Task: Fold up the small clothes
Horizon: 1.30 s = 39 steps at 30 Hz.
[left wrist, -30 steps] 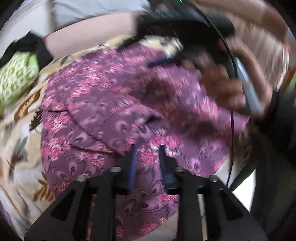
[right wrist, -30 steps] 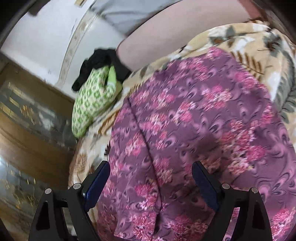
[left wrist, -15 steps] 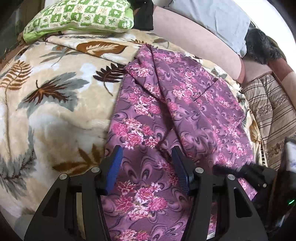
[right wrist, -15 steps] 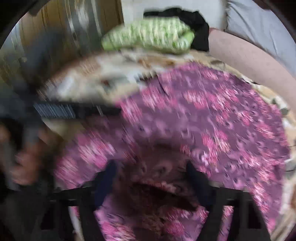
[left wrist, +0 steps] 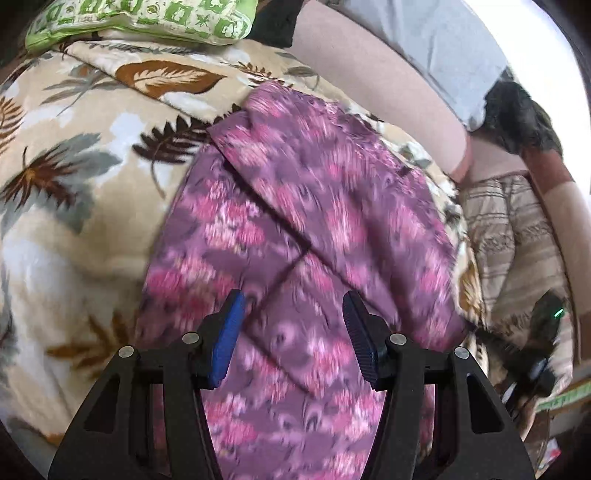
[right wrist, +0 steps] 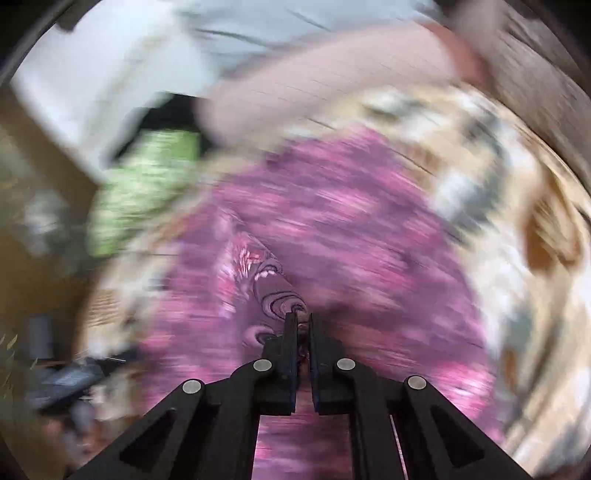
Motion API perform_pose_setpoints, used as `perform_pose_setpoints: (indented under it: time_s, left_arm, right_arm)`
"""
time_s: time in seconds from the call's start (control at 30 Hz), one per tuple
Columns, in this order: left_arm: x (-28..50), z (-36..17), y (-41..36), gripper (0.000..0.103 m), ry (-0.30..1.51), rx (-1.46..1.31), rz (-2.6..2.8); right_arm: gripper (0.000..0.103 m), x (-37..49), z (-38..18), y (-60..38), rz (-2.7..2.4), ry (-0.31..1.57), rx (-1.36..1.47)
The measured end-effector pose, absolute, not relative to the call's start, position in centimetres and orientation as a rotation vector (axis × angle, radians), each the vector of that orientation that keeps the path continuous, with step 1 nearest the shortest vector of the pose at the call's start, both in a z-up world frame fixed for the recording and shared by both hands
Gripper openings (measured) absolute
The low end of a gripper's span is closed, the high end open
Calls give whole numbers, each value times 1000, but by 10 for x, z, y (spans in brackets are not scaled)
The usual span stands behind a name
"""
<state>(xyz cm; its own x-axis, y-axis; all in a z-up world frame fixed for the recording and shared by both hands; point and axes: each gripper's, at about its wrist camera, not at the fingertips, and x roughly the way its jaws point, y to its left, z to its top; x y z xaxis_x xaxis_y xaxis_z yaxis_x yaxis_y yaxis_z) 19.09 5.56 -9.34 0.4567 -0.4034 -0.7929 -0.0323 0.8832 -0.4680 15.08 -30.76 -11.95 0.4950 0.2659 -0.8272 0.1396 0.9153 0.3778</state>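
Note:
A purple garment with pink flowers [left wrist: 303, 206] lies partly folded on a leaf-print blanket [left wrist: 74, 206]. My left gripper [left wrist: 293, 332] hovers open over its near part, blue pads apart, nothing between them. In the right wrist view, my right gripper [right wrist: 300, 321] is shut on a pinched fold of the same garment [right wrist: 332, 229], which rises to the fingertips. That view is heavily motion-blurred. The right gripper's body shows dimly at the lower right of the left wrist view [left wrist: 535, 354].
A green patterned pillow [left wrist: 147, 18] lies at the blanket's far edge, with a pink bolster [left wrist: 369, 66] and a grey cloth [left wrist: 443, 44] behind. A striped brown cushion [left wrist: 517, 236] lies to the right. Wooden furniture [right wrist: 22, 177] stands at the left.
My right gripper has closed on a fold of the garment and is moving fast. My left gripper has opened, let go of the cloth and drawn back slightly.

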Motion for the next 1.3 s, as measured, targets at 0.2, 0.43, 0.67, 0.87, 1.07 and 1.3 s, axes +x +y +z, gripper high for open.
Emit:
perform_pose_setpoints:
  time_s: [0.2, 0.43, 0.67, 0.87, 1.07, 1.3]
  left_arm:
    - [216, -102, 27, 55, 1137, -518, -272]
    - [223, -111, -25, 55, 1207, -483, -329]
    - [224, -115, -63, 55, 1263, -484, -356]
    - [201, -116, -65, 55, 1250, -550, -346]
    - [188, -111, -63, 55, 1257, -606, -325]
    - [194, -96, -46, 55, 1217, -563, -271]
  right_arm:
    - [5, 161, -130, -304, 78, 1112, 409]
    - [5, 161, -131, -335, 85, 1089, 544]
    - [69, 166, -108, -334, 156, 1002, 536]
    - [55, 190, -136, -314, 105, 1167, 411]
    - [10, 181, -134, -331, 172, 1205, 526]
    - [10, 173, -154, -335, 109, 1295, 470]
